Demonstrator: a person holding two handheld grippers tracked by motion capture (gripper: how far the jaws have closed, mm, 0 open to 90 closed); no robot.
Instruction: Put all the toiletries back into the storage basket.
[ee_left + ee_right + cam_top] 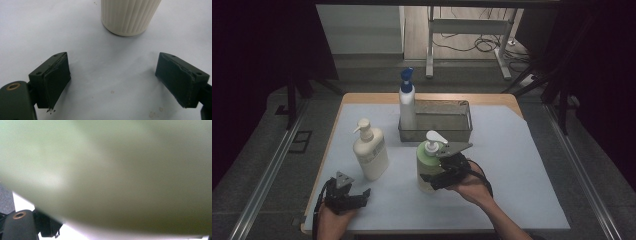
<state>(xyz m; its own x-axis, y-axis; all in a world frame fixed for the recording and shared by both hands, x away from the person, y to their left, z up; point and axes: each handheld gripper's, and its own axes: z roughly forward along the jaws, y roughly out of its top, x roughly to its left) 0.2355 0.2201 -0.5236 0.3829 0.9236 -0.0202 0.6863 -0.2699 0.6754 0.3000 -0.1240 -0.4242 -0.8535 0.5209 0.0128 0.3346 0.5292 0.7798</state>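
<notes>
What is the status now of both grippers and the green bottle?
Left gripper open, idle near cream bottle. Right gripper jaws around green pump bottle, grip unconfirmed. Bottle upright before metal tray. Nothing in the way.

High view looks down over the whole table [512, 150]; left gripper view skims its sheet, right presses against the green bottle [112, 170]

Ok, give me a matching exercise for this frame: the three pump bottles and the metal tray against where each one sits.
Things:
1. green bottle
2. cream bottle
3. blue-capped bottle
4. metal tray

Places:
A. standing at the tray's left end
B. at the far middle of the table
C. at the right claw
D. standing free ahead of the open left claw

Pairs: 1-C, 2-D, 3-A, 4-B
</notes>
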